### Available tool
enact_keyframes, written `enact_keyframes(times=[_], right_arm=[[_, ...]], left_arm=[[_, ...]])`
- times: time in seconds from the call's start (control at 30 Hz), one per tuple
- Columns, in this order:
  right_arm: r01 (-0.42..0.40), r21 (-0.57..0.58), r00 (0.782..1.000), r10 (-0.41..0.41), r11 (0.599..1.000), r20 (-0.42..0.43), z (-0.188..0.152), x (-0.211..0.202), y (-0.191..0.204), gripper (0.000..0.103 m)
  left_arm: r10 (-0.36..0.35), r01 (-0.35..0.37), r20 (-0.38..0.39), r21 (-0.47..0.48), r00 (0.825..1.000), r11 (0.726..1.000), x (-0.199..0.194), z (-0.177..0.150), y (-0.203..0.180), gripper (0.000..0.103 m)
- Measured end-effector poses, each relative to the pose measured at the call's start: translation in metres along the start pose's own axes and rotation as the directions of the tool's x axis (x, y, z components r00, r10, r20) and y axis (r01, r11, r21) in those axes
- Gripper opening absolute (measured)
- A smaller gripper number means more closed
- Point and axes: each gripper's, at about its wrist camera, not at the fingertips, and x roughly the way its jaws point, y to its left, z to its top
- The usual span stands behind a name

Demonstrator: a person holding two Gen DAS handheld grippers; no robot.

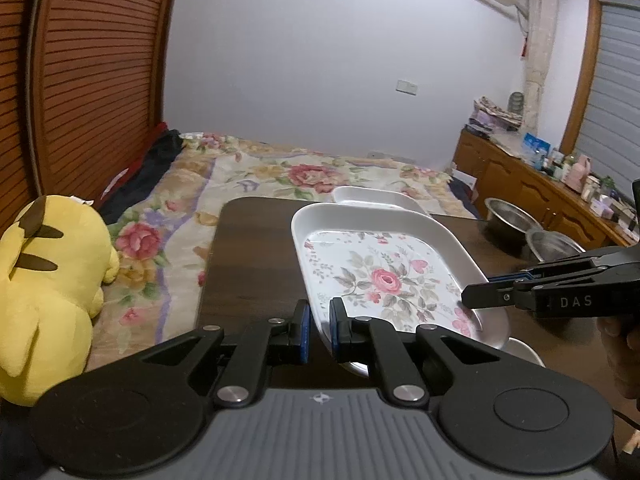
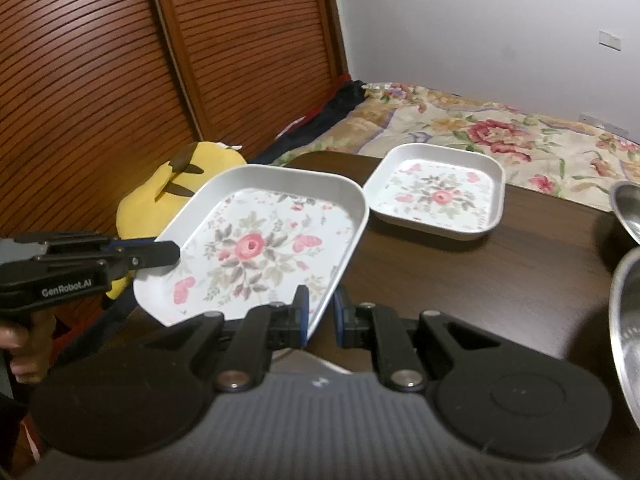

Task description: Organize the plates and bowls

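Observation:
A large square white plate with a rose pattern [image 1: 384, 276] [image 2: 256, 248] is held tilted above the dark wooden table [image 1: 248, 260] [image 2: 480, 280]. My left gripper [image 1: 320, 330] [image 2: 170, 254] is shut on its left rim. Shut on the opposite rim is my right gripper [image 2: 321, 314] [image 1: 474, 300]. A smaller plate with the same pattern [image 2: 440, 196] [image 1: 376, 198] lies flat on the table beyond it. Two steel bowls [image 1: 508, 216] [image 1: 552, 244] stand at the table's right side, cut off in the right wrist view [image 2: 626, 320]. A white rim [image 1: 524, 350] shows under the lifted plate.
A bed with a floral cover [image 1: 280, 172] runs behind the table. A yellow plush toy [image 1: 48, 300] lies at the left beside the slatted wooden doors [image 2: 100, 80]. A cluttered wooden dresser [image 1: 520, 176] stands at the far right.

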Motion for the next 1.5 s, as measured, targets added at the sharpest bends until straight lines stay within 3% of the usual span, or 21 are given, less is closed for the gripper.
enact_keyframes(times=[0.83,1.5], right_arm=[[0.027,0.042,0.998,-0.029,0.999,0.06,-0.031,-0.069,-0.018,0.014],[0.047,0.072,0.997,-0.051,0.996,0.056,-0.067,-0.078,-0.028,0.014]], left_arm=[[-0.083,0.083,-0.003,0.051,0.997,0.995,-0.027,-0.017,-0.056,0.013],[-0.099,0.103,-0.053,0.075,0.994,0.992,-0.025,-0.041,-0.073,0.014]])
